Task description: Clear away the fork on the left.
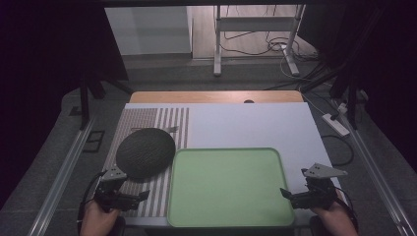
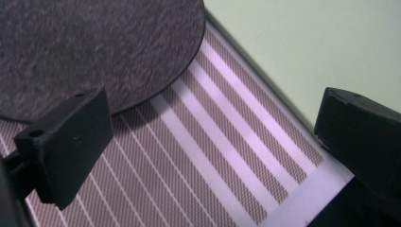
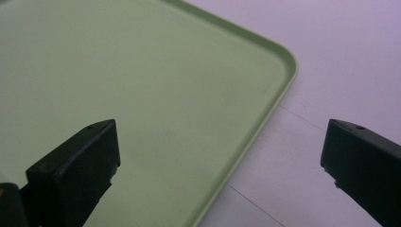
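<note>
A dark grey round mat (image 1: 145, 152) lies on a striped placemat (image 1: 147, 120) at the left of the table. Beside it sits an empty green tray (image 1: 227, 187). My left gripper (image 1: 140, 196) hovers near the front left, just below the round mat (image 2: 90, 47), jaws wide apart with nothing between them; striped placemat (image 2: 213, 156) lies under it and the green tray (image 2: 321, 42) shows to its right. My right gripper (image 1: 286, 195) stands open at the tray's right edge, straddling the rim (image 3: 255, 137), nothing between its jaws.
The white tabletop (image 1: 255, 123) stretches behind the tray, with a wooden strip (image 1: 216, 96) at its far edge. Metal rails run along both sides. A power strip (image 1: 335, 124) and cables lie on the floor at the right.
</note>
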Tool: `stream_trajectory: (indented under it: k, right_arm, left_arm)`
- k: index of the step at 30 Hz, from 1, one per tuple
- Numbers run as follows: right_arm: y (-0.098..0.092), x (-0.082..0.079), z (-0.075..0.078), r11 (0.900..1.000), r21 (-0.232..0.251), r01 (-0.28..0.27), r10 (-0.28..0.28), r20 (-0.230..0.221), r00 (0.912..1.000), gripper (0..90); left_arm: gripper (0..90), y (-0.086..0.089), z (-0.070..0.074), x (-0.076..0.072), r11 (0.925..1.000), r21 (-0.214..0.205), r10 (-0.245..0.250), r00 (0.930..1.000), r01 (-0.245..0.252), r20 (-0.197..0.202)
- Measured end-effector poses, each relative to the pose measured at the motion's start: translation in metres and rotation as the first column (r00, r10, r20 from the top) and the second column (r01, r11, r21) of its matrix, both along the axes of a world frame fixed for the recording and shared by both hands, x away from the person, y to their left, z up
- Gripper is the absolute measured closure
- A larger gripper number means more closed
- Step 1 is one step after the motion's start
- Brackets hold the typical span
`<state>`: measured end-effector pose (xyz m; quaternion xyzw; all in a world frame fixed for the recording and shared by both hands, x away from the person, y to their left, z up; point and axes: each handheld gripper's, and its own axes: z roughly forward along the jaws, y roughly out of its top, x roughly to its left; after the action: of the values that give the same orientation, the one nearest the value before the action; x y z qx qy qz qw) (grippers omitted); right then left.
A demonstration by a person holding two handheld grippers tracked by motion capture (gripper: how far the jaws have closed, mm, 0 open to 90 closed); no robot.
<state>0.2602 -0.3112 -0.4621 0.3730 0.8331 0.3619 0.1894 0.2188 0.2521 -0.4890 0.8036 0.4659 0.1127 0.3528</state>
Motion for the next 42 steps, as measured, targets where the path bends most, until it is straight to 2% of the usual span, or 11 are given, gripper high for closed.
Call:
stream_trajectory:
  k: [4,8,12,23,25,29,30,34,36,39,42]
  right_arm:
    - [0.0,0.0,0.0,1.0,-0.001,-0.003,0.003,0.0,1.0,0.0]
    - [0.001,0.0,0.0,1.0,-0.004,-0.007,0.007,-0.002,1.0,0.0]
    - [0.001,0.0,0.0,0.9998,-0.011,-0.015,0.015,-0.003,0.9999,0.0]
    - [0.002,0.0,-0.001,0.9996,-0.016,-0.023,0.023,-0.004,0.9997,0.0]
    - [0.002,0.0,-0.001,0.9996,-0.017,-0.024,0.024,-0.003,0.9997,0.0]
    - [0.002,0.0,-0.001,0.9994,-0.022,-0.027,0.027,-0.004,0.9996,0.0]
    - [0.002,0.0,-0.001,0.9994,-0.022,-0.027,0.027,-0.004,0.9996,0.0]
    - [0.002,0.0,-0.001,0.9993,-0.025,-0.028,0.028,-0.004,0.9996,0.0]
    - [0.003,0.0,-0.001,0.9994,-0.023,-0.027,0.027,-0.004,0.9996,0.0]
    - [0.003,0.0,-0.001,0.9993,-0.024,-0.028,0.028,-0.004,0.9996,0.0]
    - [0.002,0.0,-0.001,0.9993,-0.024,-0.028,0.028,-0.004,0.9996,0.0]
  left_arm:
    - [0.0,-0.002,0.001,0.004,0.9998,0.018,-0.003,0.9998,0.003,0.021]
    - [0.0,-0.001,0.001,0.009,0.9999,-0.012,-0.002,0.9994,0.002,0.035]
    - [0.0,0.0,0.001,0.011,0.9996,-0.026,-0.004,0.9995,0.005,0.031]
    - [0.0,-0.001,0.0,0.027,0.9999,-0.005,-0.015,0.9998,0.015,0.016]
    - [0.0,0.0,-0.002,0.032,0.9998,-0.011,-0.018,0.9995,0.019,0.025]
    - [0.0,0.002,-0.006,0.043,0.9996,-0.028,-0.01,0.9999,0.01,-0.008]
    - [0.0,0.002,-0.007,0.05,0.9999,-0.011,-0.001,0.9999,0.001,-0.015]
    - [0.0,0.004,-0.007,0.06,0.9999,-0.016,0.003,1.0,-0.004,-0.004]
    - [0.0,0.007,-0.005,0.073,0.9995,-0.024,0.021,0.9998,-0.021,-0.005]
    - [0.0,0.009,-0.006,0.082,0.9991,-0.026,0.034,0.9994,-0.034,-0.007]
    - [0.0,0.014,-0.01,0.1,0.9983,-0.014,0.056,0.9983,-0.056,-0.017]
